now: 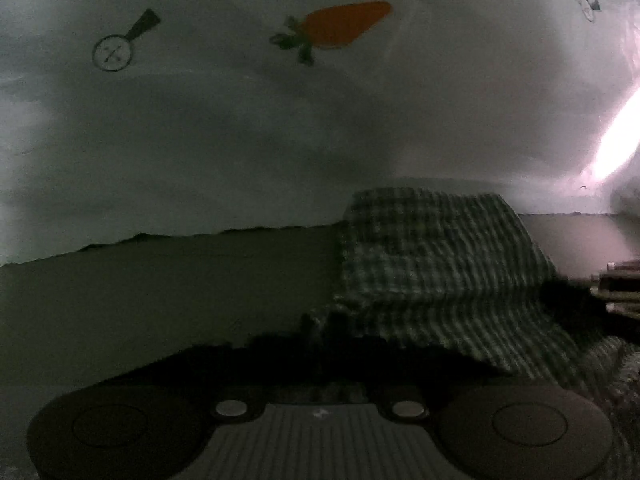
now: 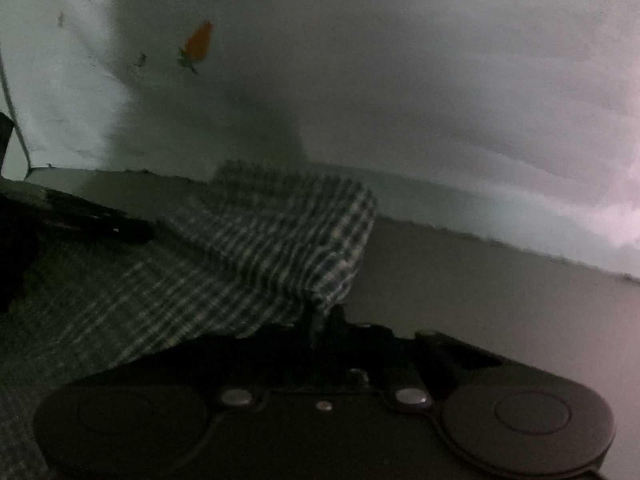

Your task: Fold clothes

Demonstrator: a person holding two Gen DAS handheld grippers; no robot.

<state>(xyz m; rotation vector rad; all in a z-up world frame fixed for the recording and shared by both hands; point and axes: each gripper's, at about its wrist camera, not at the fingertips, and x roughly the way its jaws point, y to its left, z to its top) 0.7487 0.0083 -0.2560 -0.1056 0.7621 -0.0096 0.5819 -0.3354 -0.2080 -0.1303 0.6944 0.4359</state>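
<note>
A green-and-white checked cloth (image 1: 432, 264) rises in a hump at centre right of the left wrist view. Its near edge runs down into my left gripper (image 1: 320, 336), whose dark fingers are shut on it. In the right wrist view the same checked cloth (image 2: 240, 248) spreads over the left half. One corner hangs down into my right gripper (image 2: 320, 320), which is shut on that corner. Both pairs of fingertips are dark and partly hidden by fabric.
The cloth lies on a grey surface (image 1: 160, 280) that shows bare at the right of the right wrist view (image 2: 500, 300). Behind it is a white sheet (image 1: 240, 140) printed with an orange carrot (image 1: 344, 24). A dark object (image 2: 80, 220) lies at the cloth's left edge.
</note>
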